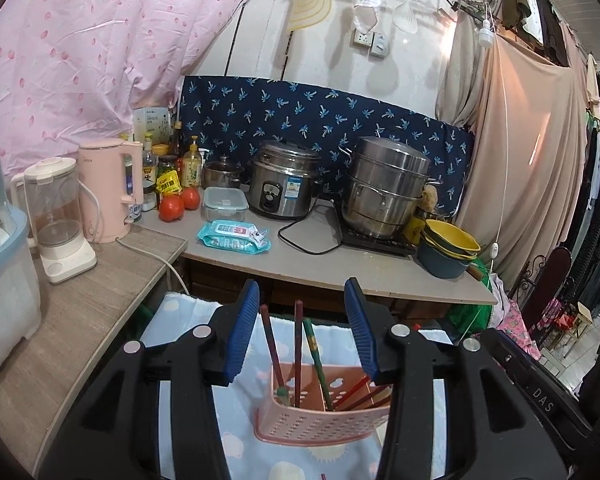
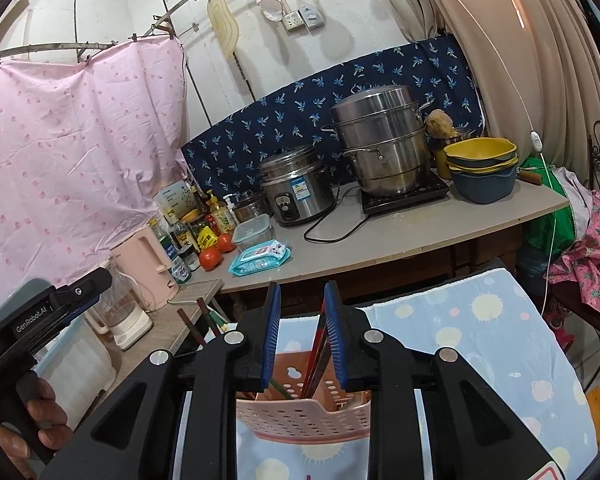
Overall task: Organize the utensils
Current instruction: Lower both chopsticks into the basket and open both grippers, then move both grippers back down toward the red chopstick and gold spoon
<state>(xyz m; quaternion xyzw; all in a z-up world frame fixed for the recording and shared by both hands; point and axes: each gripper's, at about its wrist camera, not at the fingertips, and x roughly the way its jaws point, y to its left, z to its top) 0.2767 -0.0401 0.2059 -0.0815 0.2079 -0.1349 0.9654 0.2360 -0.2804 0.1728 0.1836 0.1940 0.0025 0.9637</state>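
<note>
A pink perforated utensil holder (image 1: 324, 420) stands on a light blue patterned cloth (image 1: 188, 320). Several red and green chopsticks (image 1: 298, 344) stand upright in it. My left gripper (image 1: 302, 304) is open, its blue pads wide on either side of those chopsticks and touching none. In the right wrist view the holder (image 2: 300, 416) sits right below my right gripper (image 2: 303, 304). Dark red chopsticks (image 2: 320, 344) rise between its pads and lean by the right one, with a clear gap to the left pad. A hand (image 2: 40, 412) holds the left gripper (image 2: 80, 292) at the far left.
Behind the cloth runs a grey counter (image 1: 340, 276) with a rice cooker (image 1: 282, 184), a steel steamer pot (image 1: 384, 188), stacked bowls (image 1: 448, 248), a wipes pack (image 1: 234, 236), tomatoes (image 1: 172, 208) and bottles. A pink kettle (image 1: 108, 188) and a blender (image 1: 60, 216) stand on the left shelf.
</note>
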